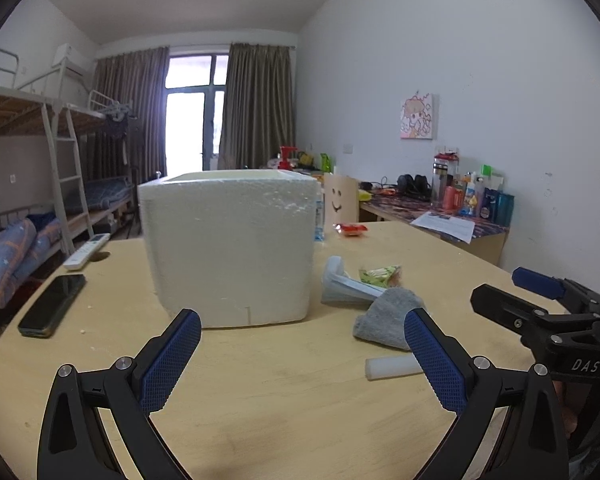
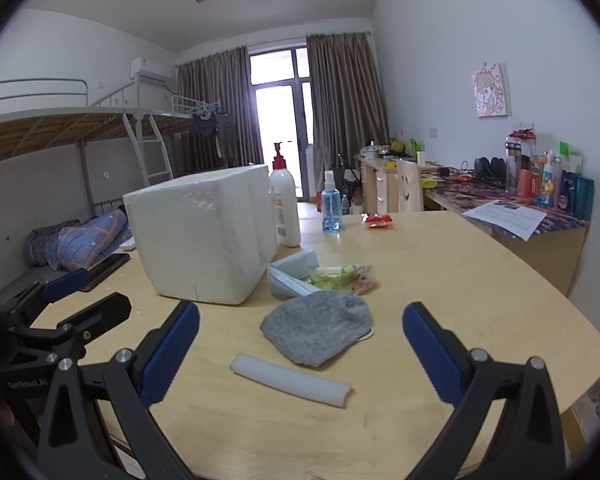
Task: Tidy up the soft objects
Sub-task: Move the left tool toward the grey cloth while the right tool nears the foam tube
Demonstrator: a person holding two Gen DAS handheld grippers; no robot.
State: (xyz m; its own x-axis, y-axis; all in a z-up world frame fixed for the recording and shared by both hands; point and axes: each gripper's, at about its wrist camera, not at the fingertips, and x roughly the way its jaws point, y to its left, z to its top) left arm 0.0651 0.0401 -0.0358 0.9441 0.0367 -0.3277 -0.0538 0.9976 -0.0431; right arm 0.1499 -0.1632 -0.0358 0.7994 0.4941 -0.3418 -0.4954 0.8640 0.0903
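Lying along the left edge of the tabletop (image 1: 284, 412) are a dark phone (image 1: 52, 305) and, farther back, a white remote (image 1: 87, 251); the left gripper (image 1: 302, 360) hovers over the near edge with its blue-padded fingers (image 1: 168, 364) spread wide and nothing between them, facing a white foam box (image 1: 232, 246) that stands upright left of the middle, its top open; behind the box, toward the far edge, the right wrist view shows a white pump bottle (image 2: 285, 204) touching or just beside it, then a blue spray bottle (image 2: 331, 207) and a small red packet (image 2: 377, 220); just right of the box lies a pale blue folded piece (image 2: 290, 272), with a green-and-white plastic bag (image 2: 346, 274) beside it; nearer the front sits a grey knitted hat (image 2: 316, 332), slumped flat, and in front of it a white foam tube (image 2: 290, 378) lies on its side, apart from the hat; the right gripper (image 2: 300, 354) hangs above the near edge with its fingers (image 2: 432, 354) likewise wide apart and empty, the hat and tube lying on the wood beyond the gap between them; past the right edge of the tabletop a desk (image 2: 540, 232) along the wall carries a sheet of paper (image 2: 504, 212) and a crowd of bottles
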